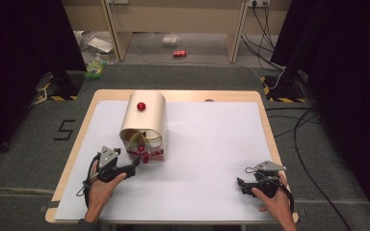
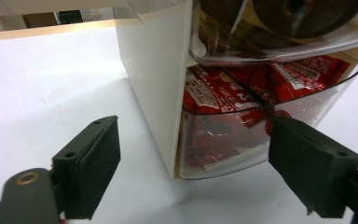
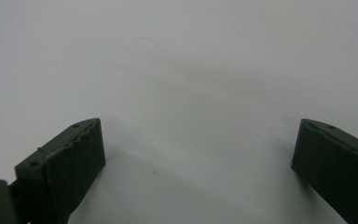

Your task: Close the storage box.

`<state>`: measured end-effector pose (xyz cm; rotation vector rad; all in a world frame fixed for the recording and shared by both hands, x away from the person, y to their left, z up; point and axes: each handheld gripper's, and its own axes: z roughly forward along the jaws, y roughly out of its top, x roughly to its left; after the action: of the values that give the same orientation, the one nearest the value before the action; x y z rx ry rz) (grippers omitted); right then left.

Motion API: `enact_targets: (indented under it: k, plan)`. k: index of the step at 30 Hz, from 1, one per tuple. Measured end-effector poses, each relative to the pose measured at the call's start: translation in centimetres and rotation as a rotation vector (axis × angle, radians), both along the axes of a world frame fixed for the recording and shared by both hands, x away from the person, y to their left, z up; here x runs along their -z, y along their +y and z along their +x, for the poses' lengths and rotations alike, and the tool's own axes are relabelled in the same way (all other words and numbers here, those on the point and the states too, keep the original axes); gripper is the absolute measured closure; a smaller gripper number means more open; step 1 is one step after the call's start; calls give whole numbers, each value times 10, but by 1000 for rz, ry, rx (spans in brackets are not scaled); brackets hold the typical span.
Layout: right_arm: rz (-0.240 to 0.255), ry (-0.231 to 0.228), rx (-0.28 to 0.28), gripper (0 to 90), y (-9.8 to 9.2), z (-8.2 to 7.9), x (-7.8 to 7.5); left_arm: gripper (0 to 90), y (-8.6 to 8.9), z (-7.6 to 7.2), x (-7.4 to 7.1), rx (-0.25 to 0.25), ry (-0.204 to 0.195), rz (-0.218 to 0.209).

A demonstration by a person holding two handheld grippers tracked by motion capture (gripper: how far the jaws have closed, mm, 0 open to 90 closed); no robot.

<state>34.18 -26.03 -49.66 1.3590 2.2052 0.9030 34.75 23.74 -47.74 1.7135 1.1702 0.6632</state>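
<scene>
Work in hand: I bring my left gripper [image 1: 136, 166] to the front of the small cabinet [image 1: 144, 120], at its lower clear drawer [image 2: 242, 140]; I judge the aim is to pull this drawer by its red knob [image 1: 145, 159].

Place of the cabinet: it stands on the white sheet [image 1: 207, 154] of the table [image 1: 89, 103], in the left half, with its open front turned to me. A second red knob [image 1: 141, 106] sits on its rounded top.

Drawer: in the left gripper view it looks a little forward of the white side wall [image 2: 154, 79], with red packets [image 2: 223, 91] inside. How far it is out I cannot tell exactly.

Left gripper state: the jaws stand wide apart and hold nothing. One jaw is beside the side wall, the other is in front of the drawer's clear front.

Right gripper [image 1: 243, 184] state: jaws also apart, nothing between them. It waits above the bare sheet at the right, well apart from the cabinet.

Done, as I judge: the approach is made, the left gripper is very near the knob.

Left to do: the knob is not yet gripped, so closing on it and the pull itself remain.
</scene>
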Motion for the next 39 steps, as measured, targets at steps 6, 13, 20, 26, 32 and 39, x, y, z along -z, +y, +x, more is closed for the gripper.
enact_targets:
  k: [6, 13, 20, 26, 32, 39]
  plan:
    - [0, 2, -1, 29, 0, 0, 0, 180, 0, -3, -1, 8, -2, -5]
    - [1, 2, -1, 28, 0, 0, 0, 177, 2, -12, 1, 18, 7, -28]
    - [0, 2, -2, 27, 0, 0, 0, 176, 4, -18, 4, 17, 12, -30]
    - [1, 2, -2, 26, 0, 0, 0, 176, 4, -26, 1, 15, 2, -32]
    - [1, 3, -2, 26, 0, 0, 0, 177, 3, -32, 0, 9, -9, -22]
    - [0, 1, -1, 26, 0, 0, 0, 176, 4, -39, 0, 13, -6, -23]
